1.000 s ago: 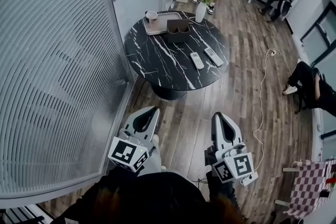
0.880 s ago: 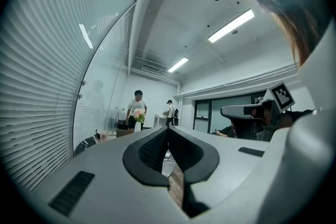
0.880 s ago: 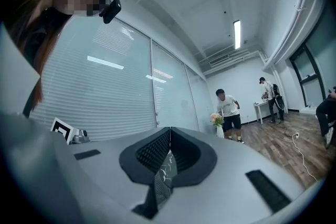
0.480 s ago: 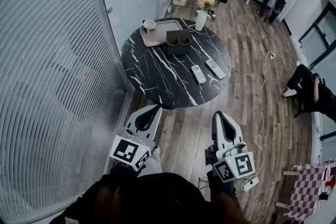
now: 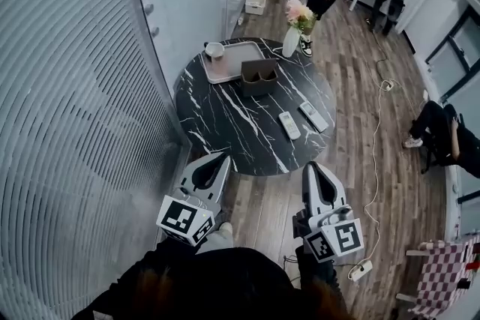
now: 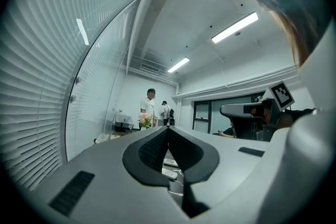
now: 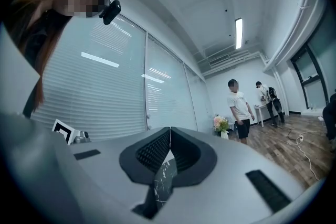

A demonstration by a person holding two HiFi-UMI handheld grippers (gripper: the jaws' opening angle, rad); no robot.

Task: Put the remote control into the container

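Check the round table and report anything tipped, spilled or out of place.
Nothing stands out. The two remotes lie flat side by side on the table, the brown container stands upright, the cup sits on the tray, and the flower vase is upright. No spill shows.

Two remote controls lie flat on the right half of a round black marbled table (image 5: 217, 116), buttons up. Both are slim, pale grey bars set at the same slant, side by side with a small gap between them. The left remote control (image 5: 289, 125) sits slightly nearer the table's front edge than the right remote control (image 5: 314, 117). The container (image 5: 259, 77), a dark brown open-topped box with two compartments, stands upright farther back, well apart from both.
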